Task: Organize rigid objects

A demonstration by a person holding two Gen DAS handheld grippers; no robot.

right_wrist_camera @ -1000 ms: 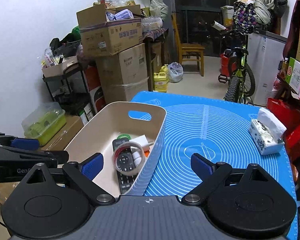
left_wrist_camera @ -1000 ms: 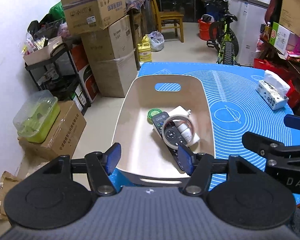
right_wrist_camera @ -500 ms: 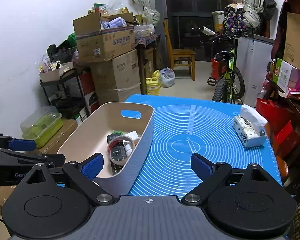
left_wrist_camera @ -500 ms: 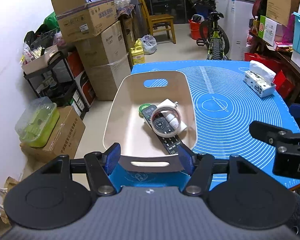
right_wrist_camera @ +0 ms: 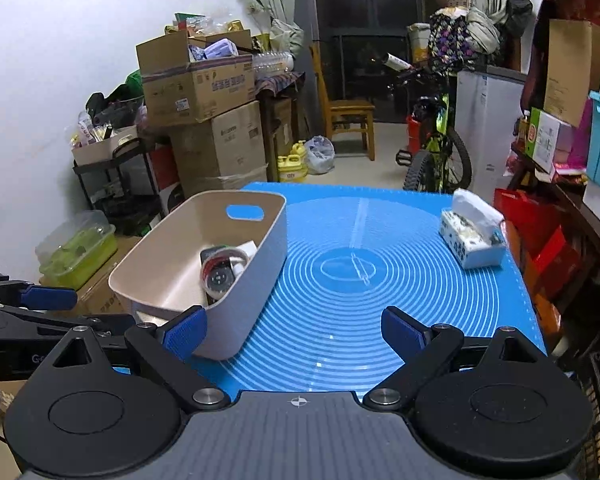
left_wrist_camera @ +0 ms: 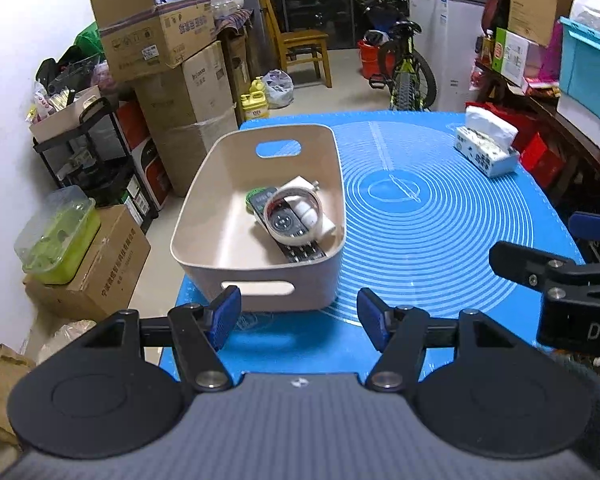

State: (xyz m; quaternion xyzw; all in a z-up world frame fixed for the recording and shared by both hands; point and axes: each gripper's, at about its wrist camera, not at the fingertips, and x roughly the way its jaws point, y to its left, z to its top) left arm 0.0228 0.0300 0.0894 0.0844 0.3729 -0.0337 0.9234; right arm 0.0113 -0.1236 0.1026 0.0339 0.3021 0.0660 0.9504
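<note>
Left wrist view: left tongs [left_wrist_camera: 299, 316] stand partly open with nothing between the blue pads, held just short of the near wall of the beige plastic bin with cut-out handles [left_wrist_camera: 220, 184]. The bin sits at the left edge of the blue silicone mat with white concentric rings [left_wrist_camera: 440, 240] that covers the surface. Inside the bin, towards its right wall: a black remote control [left_wrist_camera: 296, 246], a white ring of tape [left_wrist_camera: 292, 216] lying over it, a small white bottle [left_wrist_camera: 306, 210] inside the ring, a green round lid [left_wrist_camera: 256, 193] partly hidden behind. A white patterned tissue pack [left_wrist_camera: 485, 147] lies on the far right of the mat, well apart from the bin. The other tool shows at the right edge.

Right wrist view: right tongs [right_wrist_camera: 296, 334] gape wide, empty, over the near part of the mat; the left pad is just beside the bin's near corner. Bin contents partly hidden by its wall.
</note>
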